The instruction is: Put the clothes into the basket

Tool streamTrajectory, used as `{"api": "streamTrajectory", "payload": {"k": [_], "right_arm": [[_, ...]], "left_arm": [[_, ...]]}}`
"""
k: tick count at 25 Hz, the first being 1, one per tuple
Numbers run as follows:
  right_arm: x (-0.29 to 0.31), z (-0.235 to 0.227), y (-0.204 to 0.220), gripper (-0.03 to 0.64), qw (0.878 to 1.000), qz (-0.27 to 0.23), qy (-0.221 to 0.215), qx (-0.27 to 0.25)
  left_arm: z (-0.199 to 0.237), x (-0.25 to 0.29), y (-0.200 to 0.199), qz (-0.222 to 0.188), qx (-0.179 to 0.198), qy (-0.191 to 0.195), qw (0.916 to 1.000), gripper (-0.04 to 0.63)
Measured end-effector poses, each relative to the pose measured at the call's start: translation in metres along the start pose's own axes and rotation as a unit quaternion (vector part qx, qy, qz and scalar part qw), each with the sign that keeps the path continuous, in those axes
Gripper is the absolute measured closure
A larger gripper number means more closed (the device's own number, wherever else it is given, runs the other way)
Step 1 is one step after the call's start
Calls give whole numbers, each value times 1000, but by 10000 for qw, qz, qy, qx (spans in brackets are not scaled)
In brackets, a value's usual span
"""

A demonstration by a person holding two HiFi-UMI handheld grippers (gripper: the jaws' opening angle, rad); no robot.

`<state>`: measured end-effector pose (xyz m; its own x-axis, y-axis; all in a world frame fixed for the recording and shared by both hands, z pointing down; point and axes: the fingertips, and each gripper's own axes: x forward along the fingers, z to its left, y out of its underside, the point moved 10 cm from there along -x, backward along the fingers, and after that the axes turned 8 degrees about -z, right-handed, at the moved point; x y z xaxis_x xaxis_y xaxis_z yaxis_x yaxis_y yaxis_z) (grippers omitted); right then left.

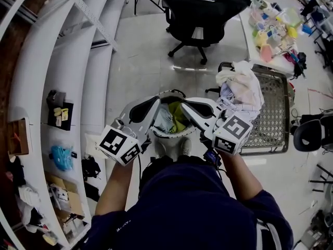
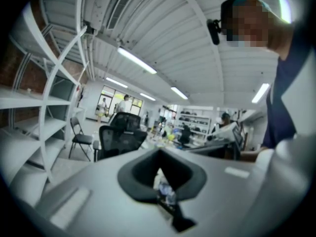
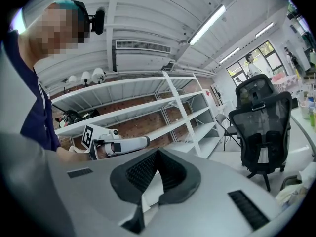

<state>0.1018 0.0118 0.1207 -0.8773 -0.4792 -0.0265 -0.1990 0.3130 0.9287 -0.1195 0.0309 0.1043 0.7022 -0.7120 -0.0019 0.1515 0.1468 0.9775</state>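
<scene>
Left gripper [image 2: 160,172]: jaws pressed together, a thin pale sliver in the slit between the pads, tip at the left rim of the basket [image 1: 171,135]. Right gripper [image 3: 157,169]: jaws likewise closed, pinching a thin white edge, tip at the basket's right rim; the two grippers face each other across the opening. Basket: round, white-rimmed, held between the grippers close in front of the person, above the shoes [image 1: 173,148] on the floor [image 1: 145,61]. Contents: clothes [image 1: 174,117], one light blue, one yellow-green, inside the basket. Just right of the basket: wire-mesh cart [image 1: 273,108], with a heap of pale garments [image 1: 240,90] on its left end. Beyond, toward the top edge of the floor: black office chair [image 1: 200,12]. Top right corner: bench [image 1: 278,61] crowded with small coloured items. Left side: white shelving [image 1: 67,61].
</scene>
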Motion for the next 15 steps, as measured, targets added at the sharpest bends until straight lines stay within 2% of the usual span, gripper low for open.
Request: {"api": "streamTrajectory", "payload": {"k": [15], "right_arm": [[-16, -2, -8, 611, 10000, 28, -37, -71]], "left_arm": [[-21, 12, 4, -28, 39, 69, 10000, 594]]}}
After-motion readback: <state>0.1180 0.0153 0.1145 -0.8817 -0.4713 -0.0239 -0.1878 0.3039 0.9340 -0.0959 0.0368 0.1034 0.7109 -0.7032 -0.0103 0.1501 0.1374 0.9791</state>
